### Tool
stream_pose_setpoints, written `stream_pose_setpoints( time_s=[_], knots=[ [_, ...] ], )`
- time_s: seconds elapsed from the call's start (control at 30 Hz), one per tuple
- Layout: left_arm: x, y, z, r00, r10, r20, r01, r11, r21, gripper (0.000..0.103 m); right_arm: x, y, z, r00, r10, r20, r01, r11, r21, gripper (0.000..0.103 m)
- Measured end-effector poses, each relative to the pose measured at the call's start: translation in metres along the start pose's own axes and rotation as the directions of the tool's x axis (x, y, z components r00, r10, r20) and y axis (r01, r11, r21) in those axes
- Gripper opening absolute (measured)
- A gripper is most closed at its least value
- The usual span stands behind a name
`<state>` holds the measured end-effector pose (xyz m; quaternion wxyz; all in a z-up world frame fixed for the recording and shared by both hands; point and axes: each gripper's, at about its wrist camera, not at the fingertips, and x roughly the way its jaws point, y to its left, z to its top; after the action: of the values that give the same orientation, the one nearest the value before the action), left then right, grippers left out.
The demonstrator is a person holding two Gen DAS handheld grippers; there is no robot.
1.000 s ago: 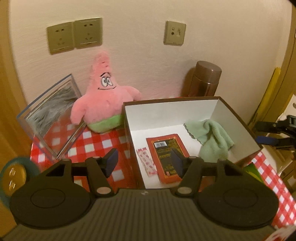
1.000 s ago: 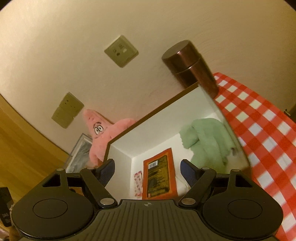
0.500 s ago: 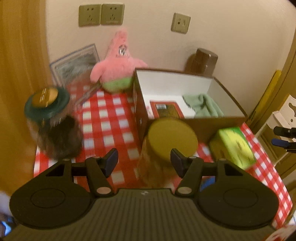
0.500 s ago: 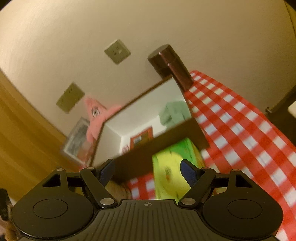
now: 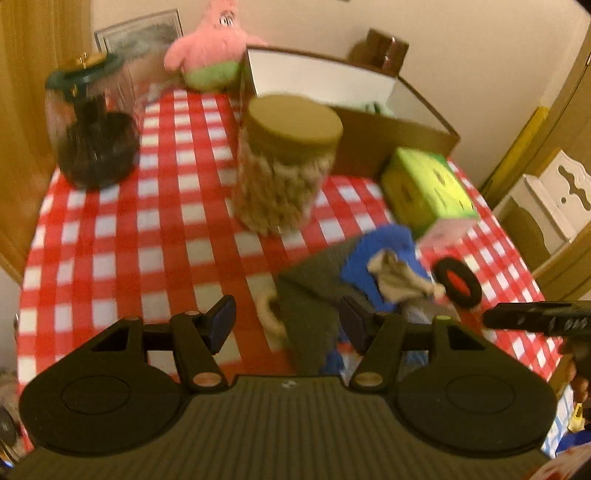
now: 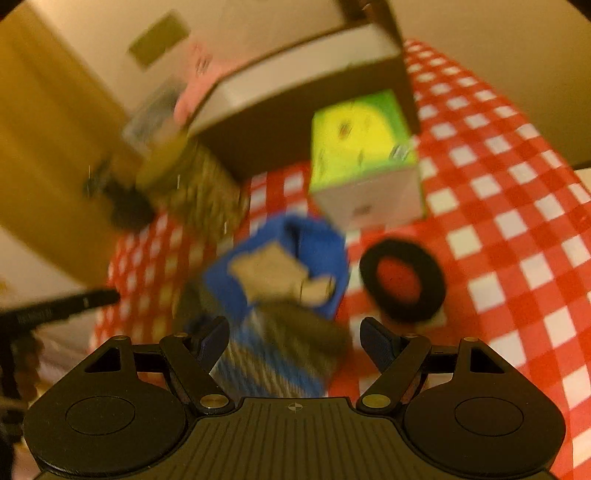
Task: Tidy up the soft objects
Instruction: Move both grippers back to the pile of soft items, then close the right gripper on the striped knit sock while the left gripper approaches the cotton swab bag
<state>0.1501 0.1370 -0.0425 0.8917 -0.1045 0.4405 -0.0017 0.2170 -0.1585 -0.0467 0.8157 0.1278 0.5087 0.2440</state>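
Observation:
A pile of soft cloths lies near the table's front: a blue cloth [image 5: 384, 254] [image 6: 317, 247], a beige rag [image 5: 399, 278] [image 6: 277, 273] on it, a dark grey cloth [image 5: 310, 295] and a striped cloth [image 6: 280, 354]. A black hair tie [image 5: 458, 282] [image 6: 402, 280] lies to the right. My left gripper [image 5: 288, 323] is open and empty above the grey cloth. My right gripper [image 6: 293, 339] is open and empty above the striped cloth. The brown box [image 5: 391, 144] [image 6: 295, 122] stands behind, with a green cloth's edge [image 5: 373, 107] showing inside. A pink star plush [image 5: 214, 48] leans on the wall.
A jar with a tan lid [image 5: 288, 162] stands mid-table, before the box. A dark jar with a green lid [image 5: 92, 122] stands at the left. A green tissue box [image 5: 428, 192] [image 6: 362, 155] sits right of the tan jar. A picture frame [image 5: 140, 33] and brown flask [image 5: 384, 48] stand at the back.
Both grippers have pulled back from over the box to the table's front and tilted down. The cloth pile and hair tie have come into view. Both stay open.

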Motion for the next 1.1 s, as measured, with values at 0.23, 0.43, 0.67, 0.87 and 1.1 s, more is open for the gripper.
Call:
stream_pose_setpoints(
  time_s=[0.23,0.43,0.67,0.87,1.1],
  knots=[
    [0.009,-0.018,-0.029,0.998,-0.018,-0.054,0.019,1.000,0.014,0.059,0.021,0.025,-0.031,0.996,-0.041,-0.081,0.024,0.981,-0.193,0.091],
    [0.019,-0.024,-0.047,0.995,0.004,-0.099,-0.002,1.000,0.026,0.059,0.037,0.042,-0.044,0.993,-0.054,-0.108,0.020,0.956,-0.293,0.095],
    [0.023,-0.027,-0.055,0.994,0.016,-0.108,-0.011,0.999,0.042,0.058,0.062,0.046,-0.052,0.989,-0.101,-0.110,0.057,0.935,-0.350,0.096],
    [0.025,-0.029,-0.060,0.994,0.012,-0.112,-0.007,0.999,0.049,0.054,0.065,0.043,-0.056,0.989,-0.111,-0.097,0.067,0.925,-0.373,0.085],
    [0.024,-0.033,-0.060,0.995,0.004,-0.104,0.004,0.997,0.077,0.051,0.059,0.041,-0.059,0.993,-0.070,-0.094,0.027,0.919,-0.393,0.040]
  ],
)
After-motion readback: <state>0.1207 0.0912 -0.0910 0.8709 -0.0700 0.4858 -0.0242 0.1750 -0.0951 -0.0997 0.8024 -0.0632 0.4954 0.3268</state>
